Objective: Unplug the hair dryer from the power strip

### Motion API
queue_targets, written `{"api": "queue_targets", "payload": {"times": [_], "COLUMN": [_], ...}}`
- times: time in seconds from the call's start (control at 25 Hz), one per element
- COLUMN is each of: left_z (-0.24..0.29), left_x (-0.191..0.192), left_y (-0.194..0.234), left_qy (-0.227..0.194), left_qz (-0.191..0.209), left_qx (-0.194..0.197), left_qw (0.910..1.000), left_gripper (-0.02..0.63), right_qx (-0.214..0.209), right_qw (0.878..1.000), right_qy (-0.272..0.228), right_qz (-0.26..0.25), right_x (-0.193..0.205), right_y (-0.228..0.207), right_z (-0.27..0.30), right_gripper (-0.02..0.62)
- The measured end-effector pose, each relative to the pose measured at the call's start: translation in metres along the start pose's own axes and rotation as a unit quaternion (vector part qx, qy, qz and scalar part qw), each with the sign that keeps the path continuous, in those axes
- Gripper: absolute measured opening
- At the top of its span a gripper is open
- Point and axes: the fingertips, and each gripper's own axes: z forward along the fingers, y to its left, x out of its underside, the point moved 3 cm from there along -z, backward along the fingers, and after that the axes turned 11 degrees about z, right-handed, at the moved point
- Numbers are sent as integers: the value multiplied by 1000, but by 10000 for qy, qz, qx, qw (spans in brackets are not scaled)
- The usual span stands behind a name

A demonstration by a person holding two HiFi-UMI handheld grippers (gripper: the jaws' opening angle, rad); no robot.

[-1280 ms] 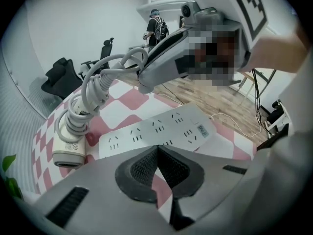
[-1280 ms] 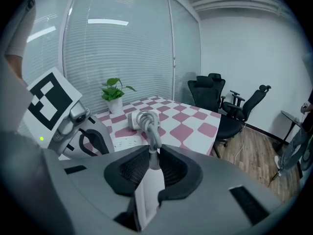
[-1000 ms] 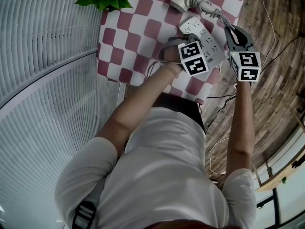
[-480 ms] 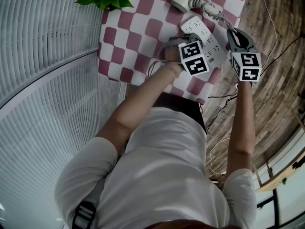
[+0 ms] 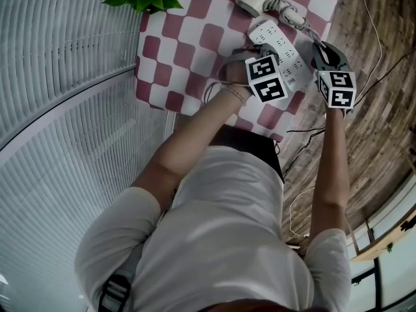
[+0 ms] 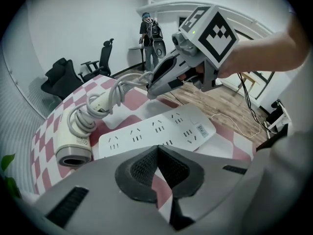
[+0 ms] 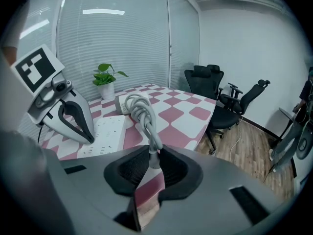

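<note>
Your right tool (image 7: 154,151) grips the hair dryer plug (image 7: 152,161), which looks out of the power strip (image 7: 105,131). Your left tool (image 6: 157,149) is closed, empty. Now lay it down.

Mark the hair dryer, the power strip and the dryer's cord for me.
hair dryer (image 6: 71,142): left gripper view, on its barrel.
power strip (image 6: 156,131): left gripper view, on its top face.
cord (image 7: 142,114): right gripper view, on the bundled loops.
</note>
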Motion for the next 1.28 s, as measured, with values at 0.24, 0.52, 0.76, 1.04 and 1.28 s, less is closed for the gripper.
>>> {"api": "queue_targets", "payload": {"times": [0.24, 0.52, 0.76, 1.04, 1.28], "left_z": [-2, -2, -10, -27, -53], "left_x": [0, 3, 2, -3, -6], "left_y": [1, 2, 6, 2, -1], "left_qy": [-70, -145, -383, -638, -990], "left_qz": [-105, -161, -281, -434, -706], "left_qx": [38, 78, -254, -227, -421], "left_qw": [9999, 9997, 9985, 9968, 9917], "left_gripper": [29, 29, 29, 31, 30], "right_qx": [11, 76, 128, 177, 273], "right_qw": [10000, 9999, 9992, 9984, 9954], "right_qy": [9, -121, -210, -365, -661], "right_qz": [-58, 48, 307, 406, 634], "right_x": [6, 8, 6, -5, -16], "right_y": [-1, 0, -2, -3, -3], "right_z": [3, 4, -1, -19, -50], "right_gripper": [78, 86, 86, 91, 91]}}
